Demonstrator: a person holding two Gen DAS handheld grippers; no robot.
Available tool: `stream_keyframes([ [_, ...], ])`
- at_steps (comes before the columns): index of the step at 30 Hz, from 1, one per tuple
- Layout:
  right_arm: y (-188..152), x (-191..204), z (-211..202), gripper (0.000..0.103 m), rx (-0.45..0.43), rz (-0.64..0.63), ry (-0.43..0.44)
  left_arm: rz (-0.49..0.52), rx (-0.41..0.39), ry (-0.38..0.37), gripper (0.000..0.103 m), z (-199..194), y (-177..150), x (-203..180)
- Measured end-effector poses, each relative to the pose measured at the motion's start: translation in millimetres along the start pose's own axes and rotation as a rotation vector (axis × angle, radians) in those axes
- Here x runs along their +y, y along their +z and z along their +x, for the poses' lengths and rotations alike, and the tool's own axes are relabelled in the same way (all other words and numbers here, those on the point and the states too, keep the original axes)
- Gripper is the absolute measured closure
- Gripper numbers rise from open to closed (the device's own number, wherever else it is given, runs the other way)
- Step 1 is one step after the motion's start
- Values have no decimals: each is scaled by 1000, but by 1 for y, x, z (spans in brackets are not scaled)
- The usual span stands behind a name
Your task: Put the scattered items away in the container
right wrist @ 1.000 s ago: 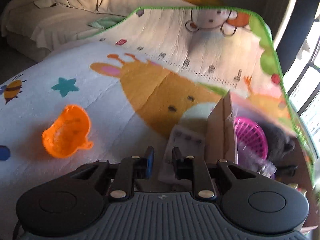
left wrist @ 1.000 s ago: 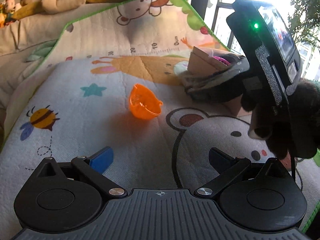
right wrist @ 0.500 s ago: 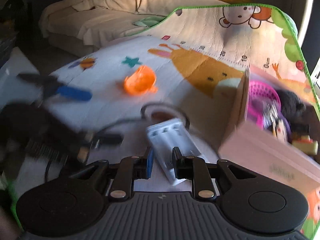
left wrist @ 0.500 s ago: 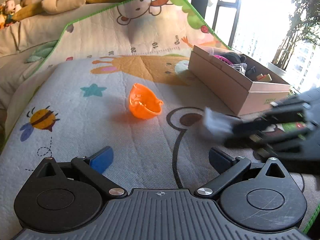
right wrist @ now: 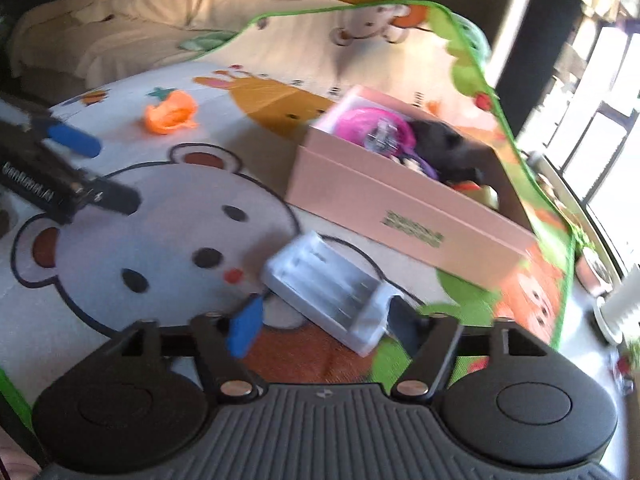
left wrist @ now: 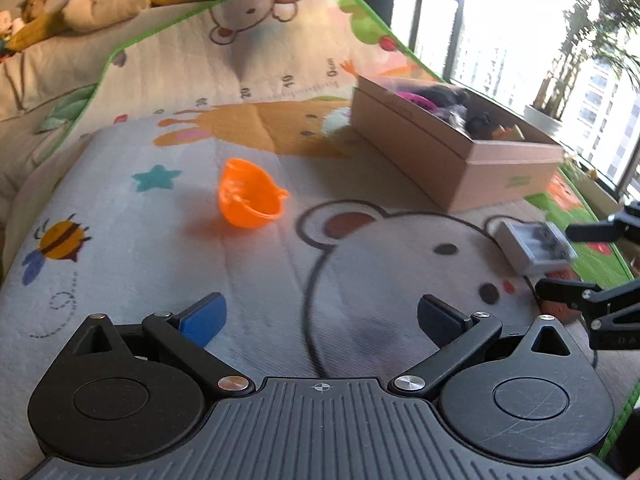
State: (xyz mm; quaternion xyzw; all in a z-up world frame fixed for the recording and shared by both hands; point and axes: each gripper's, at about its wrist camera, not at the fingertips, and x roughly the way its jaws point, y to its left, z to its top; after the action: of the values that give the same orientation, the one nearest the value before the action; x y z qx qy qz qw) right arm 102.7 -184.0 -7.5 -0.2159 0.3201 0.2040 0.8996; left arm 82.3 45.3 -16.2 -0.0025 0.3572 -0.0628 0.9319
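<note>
My left gripper (left wrist: 320, 316) hovers open over the play mat with nothing between its fingers. An orange toy bowl (left wrist: 250, 196) (right wrist: 172, 114) lies tipped on the mat ahead of it. The cardboard box (left wrist: 452, 152) (right wrist: 400, 204) stands at the right and holds a pink basket (right wrist: 372, 128), a dark plush toy (right wrist: 444, 144) and several small things. A white battery charger (right wrist: 328, 284) (left wrist: 534, 246) lies on the mat in front of the box. My right gripper (right wrist: 324, 320) (left wrist: 576, 262) straddles it with its jaws opening and its pads off the charger.
The mat (left wrist: 360, 260) curls up against a bed (right wrist: 120, 40) with plush toys (left wrist: 108, 0) at the back. Its green edge (right wrist: 560, 320) runs along the right by a bright window (left wrist: 520, 40). A white ribbed object (right wrist: 622, 304) stands on the floor past that edge.
My right gripper swung away from the box rim to the mat's near right with the charger, then opened. The charger now rests on the mat. The left gripper stayed put.
</note>
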Motion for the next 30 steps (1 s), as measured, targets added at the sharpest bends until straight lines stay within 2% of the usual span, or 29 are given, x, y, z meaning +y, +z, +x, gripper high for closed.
stream_keyframes([
  [3,-8,-8,0,14,-10,82,-18,32,7,33,0,3,-1,-8],
  [6,-16,-15,4,1,-21,194,-37,37,4,43,0,4,-2,-10],
  [10,-28,-33,11,0,-20,367,23,33,-7,42,0,4,-4,-9],
  [30,-40,-41,5,0,-103,446,78,30,-15,52,0,3,-6,-10],
])
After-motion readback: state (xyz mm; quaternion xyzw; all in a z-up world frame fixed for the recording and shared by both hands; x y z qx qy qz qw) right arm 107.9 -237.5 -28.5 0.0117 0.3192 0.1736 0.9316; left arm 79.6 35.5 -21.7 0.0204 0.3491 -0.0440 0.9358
